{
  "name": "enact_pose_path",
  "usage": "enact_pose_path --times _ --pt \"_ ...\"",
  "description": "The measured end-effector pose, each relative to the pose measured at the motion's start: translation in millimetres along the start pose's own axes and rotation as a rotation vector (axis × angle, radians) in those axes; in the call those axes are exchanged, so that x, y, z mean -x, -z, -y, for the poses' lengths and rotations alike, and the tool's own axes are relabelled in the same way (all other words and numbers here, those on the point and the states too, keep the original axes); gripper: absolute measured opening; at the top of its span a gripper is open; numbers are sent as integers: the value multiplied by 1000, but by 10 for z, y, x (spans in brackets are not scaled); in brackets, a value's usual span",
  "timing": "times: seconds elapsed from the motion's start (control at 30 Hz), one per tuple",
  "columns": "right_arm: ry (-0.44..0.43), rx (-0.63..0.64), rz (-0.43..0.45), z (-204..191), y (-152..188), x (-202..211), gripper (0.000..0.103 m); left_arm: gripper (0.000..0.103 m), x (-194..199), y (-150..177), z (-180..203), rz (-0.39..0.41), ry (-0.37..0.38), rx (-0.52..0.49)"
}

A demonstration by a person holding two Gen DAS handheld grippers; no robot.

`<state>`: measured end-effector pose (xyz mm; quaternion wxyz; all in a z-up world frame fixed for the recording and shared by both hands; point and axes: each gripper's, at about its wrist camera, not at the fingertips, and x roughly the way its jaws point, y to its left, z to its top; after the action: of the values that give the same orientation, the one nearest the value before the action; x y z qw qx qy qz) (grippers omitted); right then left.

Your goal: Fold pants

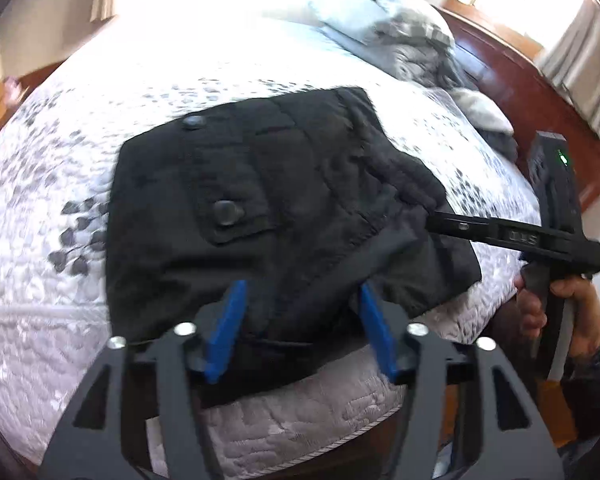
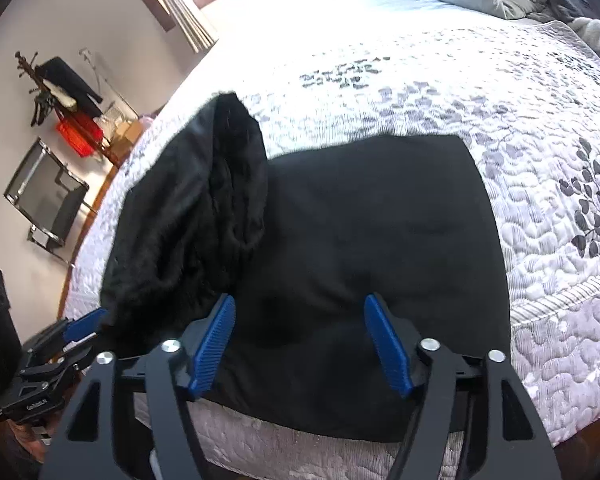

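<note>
- One bed (image 1: pixel 100 264) carries everything; its quilt (image 2: pixel 540 216) is the surface under the work, with a heap of bedding (image 1: pixel 400 36) at the far end.
- The pants (image 1: pixel 260 216) lie near the bed's near edge, folded into a compact black bundle with the pocket flap (image 1: pixel 236 220) up. In the right view a bunched part (image 2: pixel 204 200) rises loose at the left of the flat panel.
- Their long axis now seems to run across the bed, along its near edge; which end is the waist I cannot tell.
- Risk, as I judge it: the raised bunch could slump and undo the fold, since nothing pins it, and a corner near the edge could slide off.
- The left gripper (image 1: pixel 300 322) hovers over the near hem, fingers spread, nothing between them.
- The right gripper (image 2: pixel 300 336) likewise: fingers wide, empty, above the flat panel.
</note>
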<state>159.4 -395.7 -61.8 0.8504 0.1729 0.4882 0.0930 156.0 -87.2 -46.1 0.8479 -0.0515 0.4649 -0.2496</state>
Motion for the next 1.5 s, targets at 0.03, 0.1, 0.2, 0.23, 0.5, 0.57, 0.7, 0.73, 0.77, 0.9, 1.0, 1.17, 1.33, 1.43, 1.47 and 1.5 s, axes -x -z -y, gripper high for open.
enact_pose_path --times 0.03,0.1,0.2,0.23,0.5,0.57,0.7,0.73,0.77,0.9,1.0,1.17,1.33,1.43,1.47,1.5 --pt "-19 -10 3 -8 -35 14 75 61 28 -13 -57 1 22 33" --pt "-66 -34 18 -35 -98 73 75 62 173 22 -204 15 33 86" --pt "-66 -41 32 -101 -197 105 77 67 367 -7 -357 55 43 157" --pt "-66 -41 37 -122 -235 109 78 74 405 -67 -357 64 40 172" --pt "15 -27 -16 -196 -387 -60 87 84 208 -244 -566 -15 -160 267" --pt "80 0 -30 -233 -380 -32 87 84 125 -260 -587 -53 -184 273" --pt "201 85 -7 -353 -385 88 87 84 49 -267 -558 -73 -217 242" --pt "199 94 1 -370 -388 118 87 84 38 -267 -551 -74 -217 242" --pt "188 95 7 -387 -398 161 87 84 28 -264 -556 -77 -224 244" --pt "133 84 6 -434 -453 235 93 85 35 -261 -592 -72 -251 237" --pt "85 75 -42 -456 -475 78 93 87 57 -278 -589 -67 -254 227" --pt "29 44 -155 -408 -460 -398 93 89 90 -258 -610 -68 -259 220" --pt "22 66 -168 -455 -407 -634 88 89 91 -227 -681 -81 -277 236" --pt "5 139 -167 -609 -363 -648 45 89 56 -219 -693 -92 -286 240" --pt "29 180 -157 -668 -350 -631 38 89 39 -218 -686 -99 -286 239" --pt "55 234 -142 -755 -337 -599 33 89 29 -215 -676 -104 -287 239"
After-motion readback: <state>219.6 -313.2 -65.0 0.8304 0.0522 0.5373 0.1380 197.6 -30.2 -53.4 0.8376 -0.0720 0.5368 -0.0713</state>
